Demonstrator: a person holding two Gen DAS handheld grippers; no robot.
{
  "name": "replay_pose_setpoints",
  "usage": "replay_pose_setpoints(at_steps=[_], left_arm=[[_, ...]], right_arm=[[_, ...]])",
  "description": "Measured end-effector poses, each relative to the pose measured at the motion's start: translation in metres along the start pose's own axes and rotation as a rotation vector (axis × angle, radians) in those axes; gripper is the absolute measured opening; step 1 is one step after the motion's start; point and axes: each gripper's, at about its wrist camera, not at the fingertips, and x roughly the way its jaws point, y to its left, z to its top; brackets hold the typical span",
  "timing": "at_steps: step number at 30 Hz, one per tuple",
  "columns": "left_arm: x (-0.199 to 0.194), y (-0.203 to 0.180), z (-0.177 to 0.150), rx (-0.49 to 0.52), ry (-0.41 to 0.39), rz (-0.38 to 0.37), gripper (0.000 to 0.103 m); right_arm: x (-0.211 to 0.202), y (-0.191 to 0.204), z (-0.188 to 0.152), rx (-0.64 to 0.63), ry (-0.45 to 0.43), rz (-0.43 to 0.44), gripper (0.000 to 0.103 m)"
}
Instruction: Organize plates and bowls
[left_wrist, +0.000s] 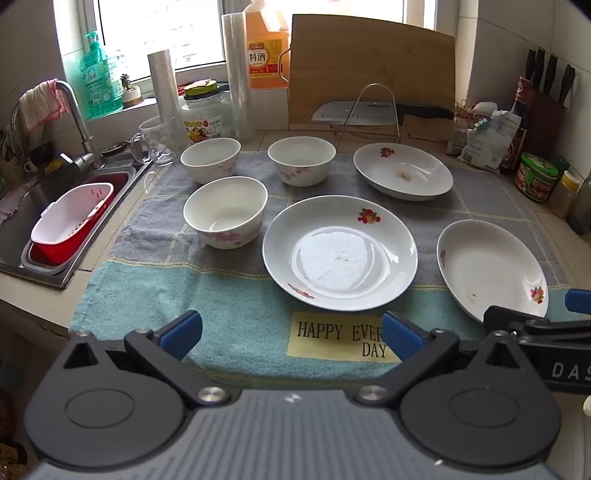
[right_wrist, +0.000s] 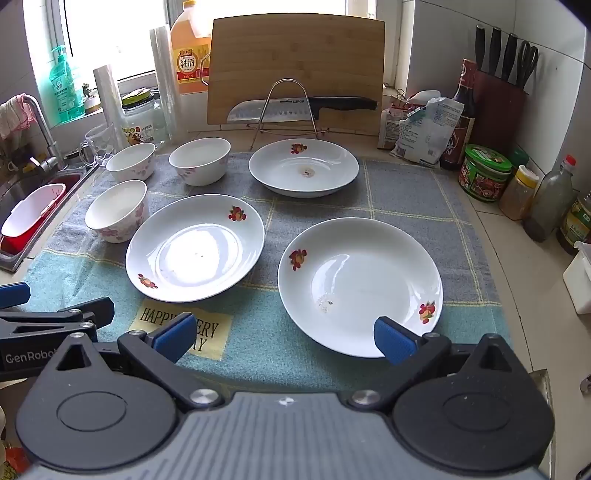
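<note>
- plainly, both tools hang over the near edge of the towel (left_wrist: 229, 332) with nothing in them: the left gripper (left_wrist: 291, 334) has its blue pads spread wide, and the right gripper (right_wrist: 284, 338) is spread just as wide, its right pad over the near rim of the near right plate (right_wrist: 360, 284).
- three plates lie apart on the towel: the near right plate, the middle plate (right_wrist: 195, 247) and the far plate (right_wrist: 303, 170) in front of the wire rack (right_wrist: 286, 107).
- three bowls sit to the left, towards the sink (left_wrist: 22, 221): the near bowl (left_wrist: 225, 210), the far left bowl (left_wrist: 210, 158) and the far middle bowl (left_wrist: 301, 158); none touch.
- judging by the glossy white glaze, all six are probably ceramic: stiff, fairly heavy, slippery under the pads, and apt to chip if knocked together.
- a plate is best pinched at its raised rim, one pad over and one under; the soft towel should let a finger slip beneath.
- a bowl is best taken across its wall at the lip, one pad inside.
</note>
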Motion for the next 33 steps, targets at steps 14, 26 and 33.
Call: replay_pose_setpoints(at_steps=[14,26,33], left_arm=[[-0.0007,-0.0014,0.0028,0.005,-0.003,0.005,0.102],[-0.0021,0.0003,0.0035,-0.003,-0.002,0.004,0.102],[-0.0037,0.0,0.0039,-0.003,-0.006,0.008,0.102]], right_arm=[[-0.0019,0.0018,0.0028,0.002,-0.008,0.0,0.103],[-0.0065,0.0026,0.0044,-0.001,-0.018,-0.004,0.103],[-0.0064,0.0037,0.0032,-0.003,-0.019,-0.005,0.103]])
